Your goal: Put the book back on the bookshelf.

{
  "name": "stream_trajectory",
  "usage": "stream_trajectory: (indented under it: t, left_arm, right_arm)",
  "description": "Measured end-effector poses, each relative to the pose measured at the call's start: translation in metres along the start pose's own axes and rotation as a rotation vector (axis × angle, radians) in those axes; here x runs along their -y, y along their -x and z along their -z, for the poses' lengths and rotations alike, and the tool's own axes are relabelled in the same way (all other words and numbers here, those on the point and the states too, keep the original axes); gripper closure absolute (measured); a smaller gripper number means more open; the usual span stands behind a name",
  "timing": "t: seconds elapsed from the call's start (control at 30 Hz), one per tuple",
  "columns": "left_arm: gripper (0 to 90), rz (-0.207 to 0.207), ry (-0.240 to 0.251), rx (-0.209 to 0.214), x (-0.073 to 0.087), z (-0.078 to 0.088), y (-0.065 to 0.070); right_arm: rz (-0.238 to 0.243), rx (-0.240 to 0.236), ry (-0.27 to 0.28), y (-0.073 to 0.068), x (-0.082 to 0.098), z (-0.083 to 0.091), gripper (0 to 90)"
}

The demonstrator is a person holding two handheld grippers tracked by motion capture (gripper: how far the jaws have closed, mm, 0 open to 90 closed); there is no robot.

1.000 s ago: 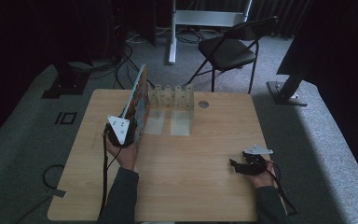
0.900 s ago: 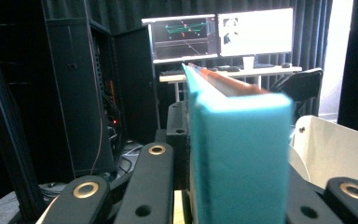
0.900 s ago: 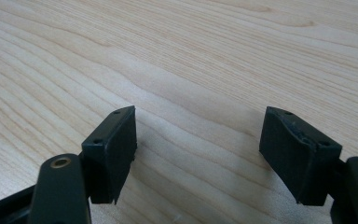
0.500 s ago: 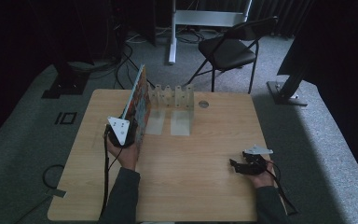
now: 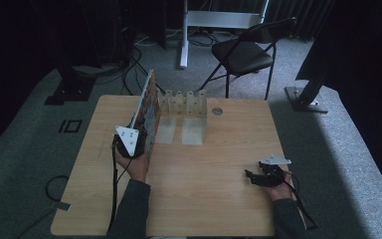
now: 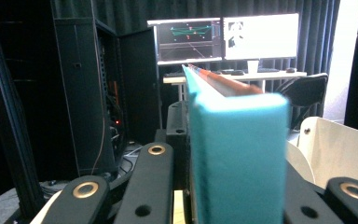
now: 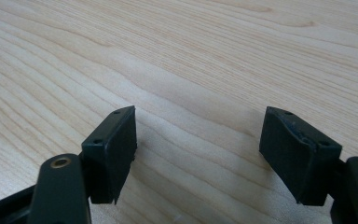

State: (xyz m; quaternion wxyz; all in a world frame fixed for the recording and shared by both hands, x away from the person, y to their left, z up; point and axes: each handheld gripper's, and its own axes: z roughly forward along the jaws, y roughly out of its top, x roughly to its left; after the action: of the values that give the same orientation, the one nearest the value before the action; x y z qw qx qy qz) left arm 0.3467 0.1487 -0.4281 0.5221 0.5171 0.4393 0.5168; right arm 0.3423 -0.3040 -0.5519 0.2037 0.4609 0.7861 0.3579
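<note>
High view: wooden table [image 5: 219, 199] on grey carpet [image 5: 338, 149]; left gripper [image 5: 132, 142] pinches a book [image 5: 146, 112], right gripper [image 5: 263, 177] spread.

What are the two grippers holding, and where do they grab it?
The left gripper is shut on the near edge of a colourful book standing on edge on the table. The right gripper is open and holds nothing.

Light wood table [image 5: 194, 199], square-ish, rounded corners, set on grey carpet. A clear rack [image 5: 185, 102] is stood near the far edge, left of centre, with two clear plates [image 5: 179, 132] laid out toward the middle. A book [image 5: 146, 112] is stood on edge, tilted, just left of the rack. A small round grommet [image 5: 217, 111] is seen right of the rack. Right gripper [image 5: 258, 178] is rested near the right near corner.
</note>
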Motion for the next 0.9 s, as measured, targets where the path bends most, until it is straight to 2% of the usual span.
stream_trajectory:
  t: [0.9]
  left_arm:
    - [77.8,-0.003,0.004,-0.015,0.0017,0.0015,-0.0029]
  right_arm:
    - [0.003,0.002,-0.001,-0.0003,0.0,0.0,27.0]
